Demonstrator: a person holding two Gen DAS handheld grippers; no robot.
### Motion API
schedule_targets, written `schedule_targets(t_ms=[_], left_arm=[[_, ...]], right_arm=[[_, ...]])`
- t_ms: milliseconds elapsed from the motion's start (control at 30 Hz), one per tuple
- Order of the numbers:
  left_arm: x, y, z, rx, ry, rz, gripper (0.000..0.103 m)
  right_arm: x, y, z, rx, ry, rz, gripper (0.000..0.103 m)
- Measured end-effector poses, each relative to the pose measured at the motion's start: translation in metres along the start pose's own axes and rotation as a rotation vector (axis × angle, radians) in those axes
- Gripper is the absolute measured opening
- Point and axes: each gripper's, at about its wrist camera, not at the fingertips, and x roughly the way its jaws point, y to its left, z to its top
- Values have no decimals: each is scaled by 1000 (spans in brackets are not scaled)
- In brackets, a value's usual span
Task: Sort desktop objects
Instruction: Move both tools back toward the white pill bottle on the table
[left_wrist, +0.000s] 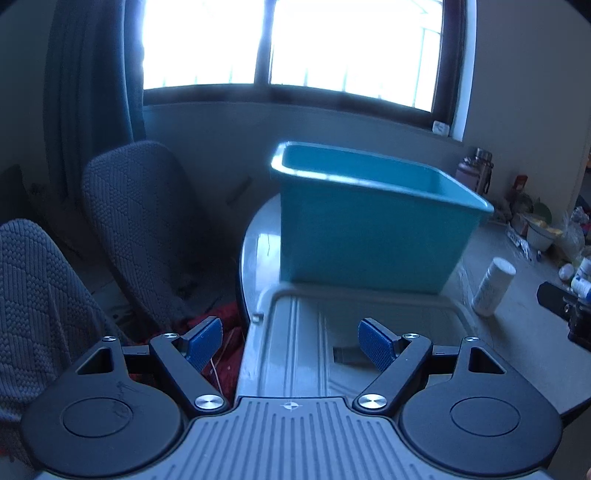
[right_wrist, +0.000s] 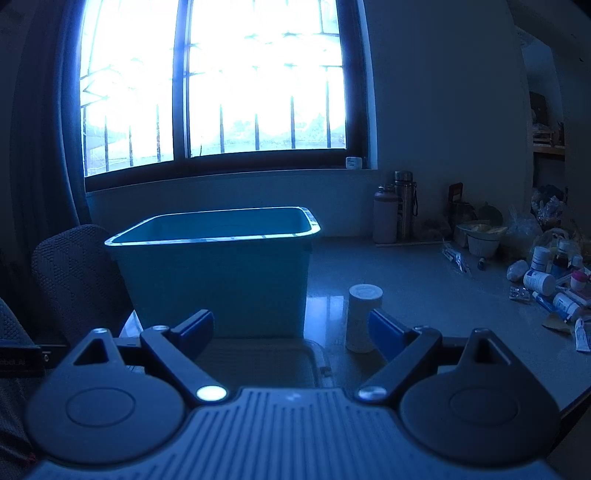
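Note:
A teal plastic bin (left_wrist: 369, 236) stands on the grey table, open at the top; it also shows in the right wrist view (right_wrist: 221, 273). A grey lid (left_wrist: 325, 332) lies flat in front of it. A white pill bottle (left_wrist: 493, 286) stands upright to the bin's right, also in the right wrist view (right_wrist: 362, 317). My left gripper (left_wrist: 291, 345) is open and empty above the lid's left edge. My right gripper (right_wrist: 291, 332) is open and empty, its right finger (right_wrist: 388, 334) just in front of the bottle.
Several medicine bottles, tubes and packets (right_wrist: 550, 288) lie at the table's right side. Two flasks (right_wrist: 397, 206) stand near the wall. A white bowl (right_wrist: 482, 242) is beside them. Two grey chairs (left_wrist: 140, 229) stand left of the table's edge. The right gripper's body (left_wrist: 569, 306) shows at the right.

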Motion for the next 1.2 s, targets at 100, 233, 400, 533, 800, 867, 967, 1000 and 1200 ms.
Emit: schedule_targets(t_ms=[100, 233, 400, 533, 800, 867, 967, 1000, 1200], left_arm=[[4, -5, -21, 13, 27, -6, 83], [10, -9, -41, 23, 82, -17, 83], [15, -10, -57, 26, 116, -31, 83], [14, -18, -63, 76, 114, -33, 83], [14, -30, -55, 103, 97, -29, 83], [17, -33, -53, 103, 101, -24, 83], [21, -37, -50, 95, 96, -11, 83], [24, -38, -49, 88, 97, -9, 83], [40, -44, -40, 65, 94, 6, 83]], right_arm=[[-2, -7, -15, 1, 17, -19, 91], [-6, -20, -36, 23, 59, -50, 91], [-7, -36, -57, 63, 103, -92, 91], [-5, -42, -61, 56, 100, -105, 91], [4, -53, -59, 70, 77, -114, 91], [9, -56, -59, 75, 85, -115, 91], [15, -63, -61, 92, 88, -119, 91], [17, -65, -61, 95, 90, -122, 91], [42, -73, -61, 91, 99, -111, 91]])
